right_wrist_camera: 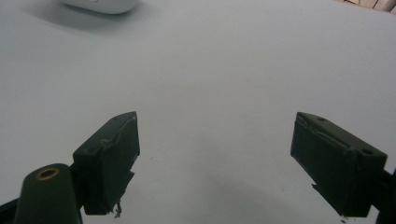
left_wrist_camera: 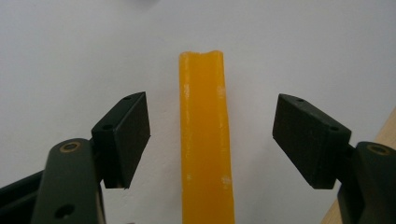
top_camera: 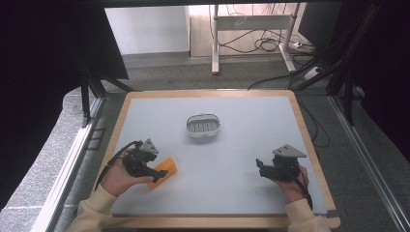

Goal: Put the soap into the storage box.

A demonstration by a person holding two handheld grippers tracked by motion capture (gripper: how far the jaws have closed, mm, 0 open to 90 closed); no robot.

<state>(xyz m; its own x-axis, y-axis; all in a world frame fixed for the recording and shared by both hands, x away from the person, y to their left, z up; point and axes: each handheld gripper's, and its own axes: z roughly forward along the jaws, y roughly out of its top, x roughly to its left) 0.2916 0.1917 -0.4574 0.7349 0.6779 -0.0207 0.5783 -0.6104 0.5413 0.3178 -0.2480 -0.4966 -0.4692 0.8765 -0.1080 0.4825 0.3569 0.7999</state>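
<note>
An orange-yellow bar of soap (top_camera: 164,171) lies on the grey table top near its front left. My left gripper (top_camera: 155,172) stands over it, open, with a jaw on each side. In the left gripper view the soap bar (left_wrist_camera: 206,140) runs straight up between the two black pads (left_wrist_camera: 123,137), with a clear gap on each side. A white soap dish (top_camera: 203,125) with a slotted floor sits in the middle of the table, farther back. At the front right my right gripper (top_camera: 260,167) rests open over bare table, its jaws (right_wrist_camera: 215,163) wide apart with nothing between them.
The grey mat lies on a wooden table (top_camera: 316,159) whose edge shows all round. The rim of the white dish (right_wrist_camera: 100,4) shows at the top left of the right gripper view. Black frame posts stand left and right, and cables lie on the floor behind.
</note>
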